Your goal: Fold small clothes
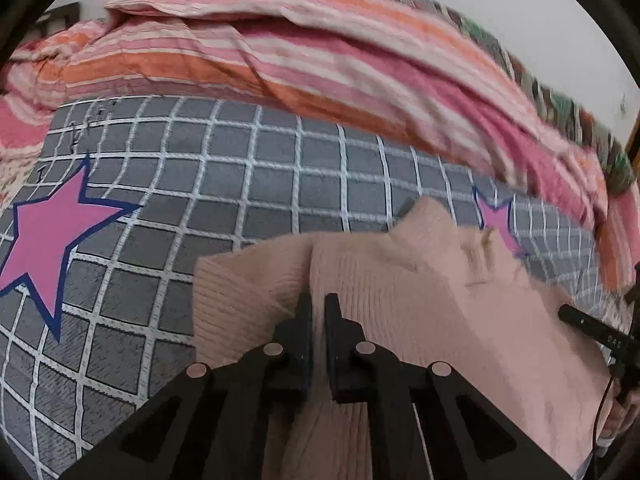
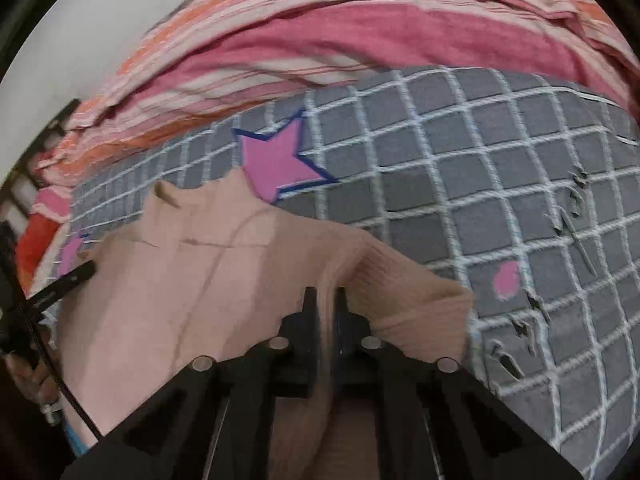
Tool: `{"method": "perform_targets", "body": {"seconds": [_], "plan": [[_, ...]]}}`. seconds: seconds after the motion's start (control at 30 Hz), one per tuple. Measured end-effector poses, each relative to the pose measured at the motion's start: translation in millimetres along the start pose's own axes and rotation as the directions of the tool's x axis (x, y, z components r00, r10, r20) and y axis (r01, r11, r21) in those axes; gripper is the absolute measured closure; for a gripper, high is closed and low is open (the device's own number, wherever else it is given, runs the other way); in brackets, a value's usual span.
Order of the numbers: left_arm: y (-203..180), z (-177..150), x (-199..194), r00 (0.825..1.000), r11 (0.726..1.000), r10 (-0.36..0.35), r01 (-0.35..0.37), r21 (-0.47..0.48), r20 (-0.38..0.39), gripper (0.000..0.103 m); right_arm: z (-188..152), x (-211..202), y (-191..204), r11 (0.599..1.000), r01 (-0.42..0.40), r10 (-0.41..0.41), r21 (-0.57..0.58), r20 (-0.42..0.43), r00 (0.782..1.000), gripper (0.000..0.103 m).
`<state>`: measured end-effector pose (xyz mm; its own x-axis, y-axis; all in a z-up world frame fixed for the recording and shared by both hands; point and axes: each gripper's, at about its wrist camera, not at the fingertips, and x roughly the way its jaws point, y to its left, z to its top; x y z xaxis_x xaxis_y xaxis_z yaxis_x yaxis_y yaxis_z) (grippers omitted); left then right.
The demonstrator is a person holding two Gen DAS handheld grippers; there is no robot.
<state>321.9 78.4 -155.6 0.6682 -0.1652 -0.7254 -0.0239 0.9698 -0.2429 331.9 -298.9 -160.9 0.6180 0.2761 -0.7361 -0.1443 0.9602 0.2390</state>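
Left gripper [image 1: 318,304] and right gripper [image 2: 323,300] — both pinching pink ribbed sweater [image 1: 420,300], on grey checked bedsheet [image 1: 240,184]

The pale pink ribbed knit sweater [image 1: 400,280] is lying on the grey bedsheet with a white grid and pink stars [image 1: 240,184], directly under and ahead of both tools. The left gripper [image 1: 318,304] is sitting at the garment's left part, fingers closed on a raised fold of knit. The right gripper [image 2: 324,300] is sitting at its right part, likewise pinching a fold. The sweater's collar is lying ahead of the grippers. Beyond it, the pink, orange and white striped quilt [image 1: 320,48] is lying heaped along the sheet's far edge.
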Motion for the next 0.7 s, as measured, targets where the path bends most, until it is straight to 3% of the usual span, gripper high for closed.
{"method": "perform_targets", "body": {"seconds": [0.13, 0.33, 0.43, 0.53, 0.6, 0.7], "plan": [[10, -1, -17, 0.998, 0.999, 0.031, -0.029, -0.034, 0.062, 0.096, 15, -9, 6, 0.998, -0.056, 0.057, -0.021, 0.068, 0.996, 0.098], [16, -2, -9, 0.995, 0.996, 0.081, -0.079, -0.049, 0.055, 0.095, 16, 28, 0, 1.0, 0.025, -0.025, 0.001, -0.053, 0.998, 0.097], [12, -5, -10, 0.996, 0.997, 0.072, -0.072, -0.014, 0.042, 0.092, 17, 15, -1, 0.998, 0.055, -0.055, 0.01, -0.025, 0.998, 0.095], [10, -8, -19, 0.998, 0.999, 0.037, -0.037, -0.002, 0.054, 0.082, 18, -11, 13, 0.987, 0.156, -0.154, -0.03, 0.056, 0.986, 0.086], [11, -9, -28, 0.997, 1.0, 0.004, -0.004, -0.002, 0.08, 0.069, 16, -30, 30, 0.985, 0.159, -0.152, -0.064, 0.1, 0.983, 0.08], [18, -14, -43, 0.992, 1.0, 0.003, -0.001, -0.016, 0.124, 0.062, 11, -45, 68, 0.978, 0.169, -0.153, -0.125, 0.132, 0.979, 0.072]]}}
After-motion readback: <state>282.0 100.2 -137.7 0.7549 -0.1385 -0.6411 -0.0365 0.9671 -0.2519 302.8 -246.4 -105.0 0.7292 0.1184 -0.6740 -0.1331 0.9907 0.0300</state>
